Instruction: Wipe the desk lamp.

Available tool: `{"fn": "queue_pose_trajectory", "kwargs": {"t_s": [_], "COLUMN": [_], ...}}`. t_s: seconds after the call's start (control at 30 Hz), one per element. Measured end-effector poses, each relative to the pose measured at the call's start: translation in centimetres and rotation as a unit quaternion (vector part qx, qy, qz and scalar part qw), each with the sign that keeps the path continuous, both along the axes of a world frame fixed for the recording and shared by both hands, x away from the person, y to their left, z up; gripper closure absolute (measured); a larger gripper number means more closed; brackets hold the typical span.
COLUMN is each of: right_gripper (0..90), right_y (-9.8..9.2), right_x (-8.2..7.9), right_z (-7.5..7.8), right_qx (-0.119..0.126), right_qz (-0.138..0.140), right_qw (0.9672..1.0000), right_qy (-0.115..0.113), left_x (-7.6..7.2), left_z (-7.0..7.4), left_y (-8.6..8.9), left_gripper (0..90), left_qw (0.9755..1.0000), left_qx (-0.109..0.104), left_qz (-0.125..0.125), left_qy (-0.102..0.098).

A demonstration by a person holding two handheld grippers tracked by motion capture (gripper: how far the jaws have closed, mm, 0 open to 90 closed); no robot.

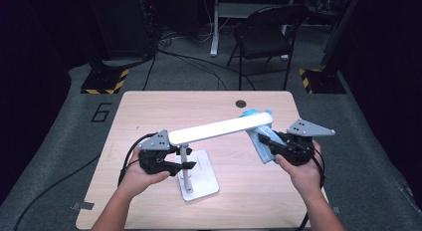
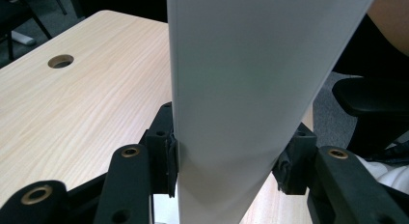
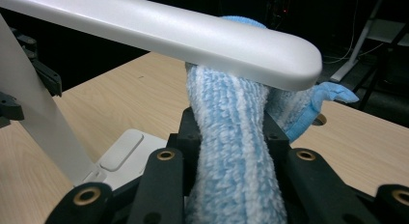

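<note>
A: Start at your left. What does your left gripper (image 1: 185,165) have?

B: Your left gripper is clamped on the white lamp (image 1: 219,129), on its upright post (image 1: 183,161). In the left gripper view the post (image 2: 241,103) runs straight up between the two black jaws, and both pads press against its sides.

A: And where does the lamp stand?

B: Its flat white base (image 1: 201,178) sits on the wooden table (image 1: 149,111), near your edge and a little left of the middle. The post rises from that base.

A: Which way does the long bar point?

B: The lamp's bar (image 1: 221,128) lies nearly level, its long axis running from above your left gripper across to your right, rising slightly and tilting away from you. Its rounded free end (image 3: 294,57) points toward your right gripper (image 1: 271,141).

A: And the right gripper?

B: You have it clenched on a blue cloth (image 1: 261,141). In the right gripper view the cloth (image 3: 231,151) is bunched up between the jaws and pushes up against the underside of the bar, close to the rounded end. A corner of the cloth sticks out past the bar on the far side.
</note>
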State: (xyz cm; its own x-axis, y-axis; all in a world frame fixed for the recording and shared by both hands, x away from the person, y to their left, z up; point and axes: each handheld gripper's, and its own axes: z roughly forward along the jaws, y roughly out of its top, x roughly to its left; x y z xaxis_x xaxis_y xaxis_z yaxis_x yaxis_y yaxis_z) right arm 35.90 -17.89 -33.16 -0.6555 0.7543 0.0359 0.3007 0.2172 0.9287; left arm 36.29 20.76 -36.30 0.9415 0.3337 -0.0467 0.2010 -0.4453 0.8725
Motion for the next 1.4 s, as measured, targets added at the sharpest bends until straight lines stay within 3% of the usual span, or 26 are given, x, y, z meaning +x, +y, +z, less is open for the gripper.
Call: {"fn": "queue_pose_trajectory", "kwargs": {"t_s": [0.43,0.73,1.4], "right_gripper": [69.6,69.5,69.5], "right_y": [-0.8,-0.1,5.2], "right_x": [0.5,0.1,-1.1], "right_z": [-0.1,0.2,1.2], "right_qx": [-0.003,-0.003,-0.016], "right_qz": [-0.024,-0.021,0.058], "right_qw": [0.9997,0.9998,0.9982], "right_qy": [0.004,0.003,-0.009], "left_x": [0.0,0.0,0.0], "left_z": [0.0,-0.1,-0.1], "left_y": [0.0,0.1,0.0], "left_gripper": [52.1,52.1,52.1], "left_qw": [1.0,1.0,1.0], "left_qx": [0.0,-0.003,-0.005], "left_qz": [-0.002,-0.001,0.004], "left_qy": [0.001,0.001,-0.002]}}
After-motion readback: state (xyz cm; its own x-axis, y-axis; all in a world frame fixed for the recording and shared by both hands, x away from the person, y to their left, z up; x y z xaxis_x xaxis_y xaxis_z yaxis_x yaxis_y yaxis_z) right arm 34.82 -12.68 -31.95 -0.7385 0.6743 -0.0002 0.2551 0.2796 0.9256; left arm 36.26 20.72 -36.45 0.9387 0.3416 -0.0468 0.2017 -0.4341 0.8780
